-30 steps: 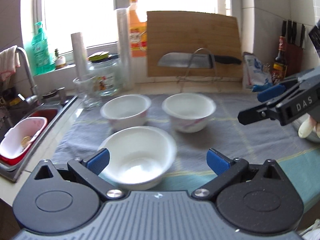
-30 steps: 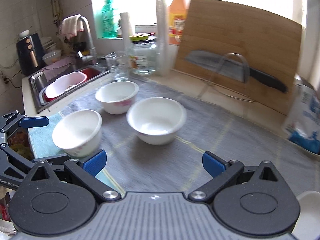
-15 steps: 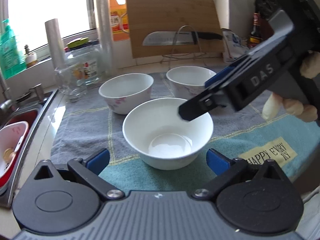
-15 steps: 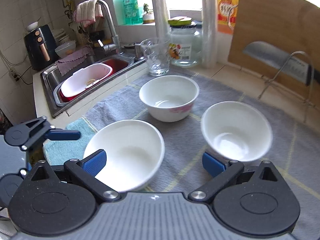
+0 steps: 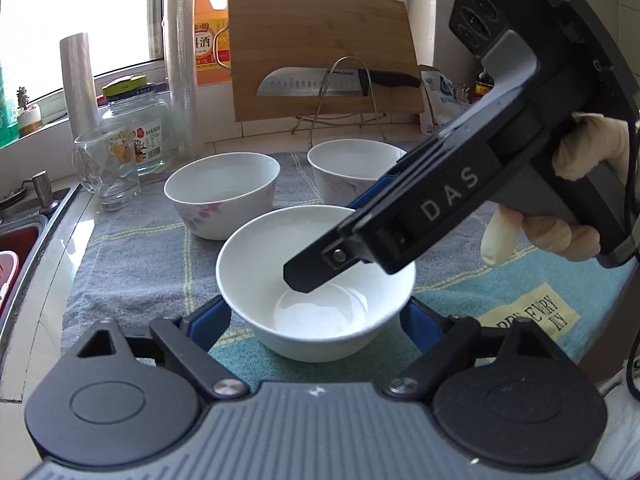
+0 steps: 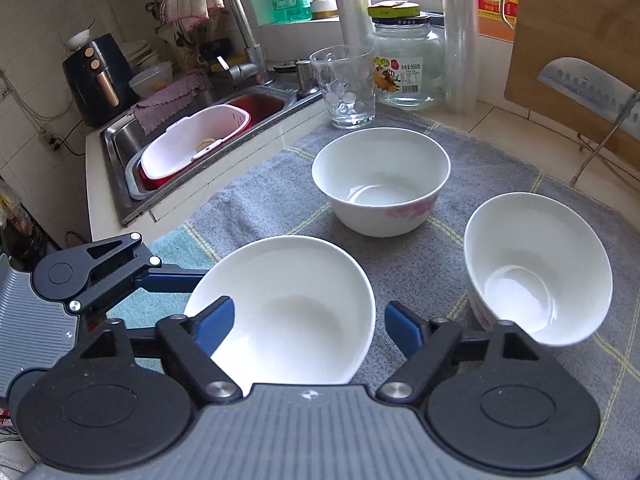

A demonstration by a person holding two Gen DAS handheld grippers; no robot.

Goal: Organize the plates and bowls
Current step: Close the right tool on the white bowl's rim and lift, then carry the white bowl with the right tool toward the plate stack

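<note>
Nothing stacked yet: my left gripper and right gripper, jaws closing, both straddle the front-edge bowl; two bowls wait.

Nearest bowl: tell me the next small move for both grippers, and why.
Probably finish closing before lifting. The left gripper straddles the nearest bowl, its jaws closing. The right gripper has one finger inside the rim and one outside, also closing. Neither grip looks firm yet.

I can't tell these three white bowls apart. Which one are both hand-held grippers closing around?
The plain white ceramic bowl nearest the cameras, on the teal towel end. The other two sit untouched behind it, one pink-flowered, one faintly marbled.
</note>
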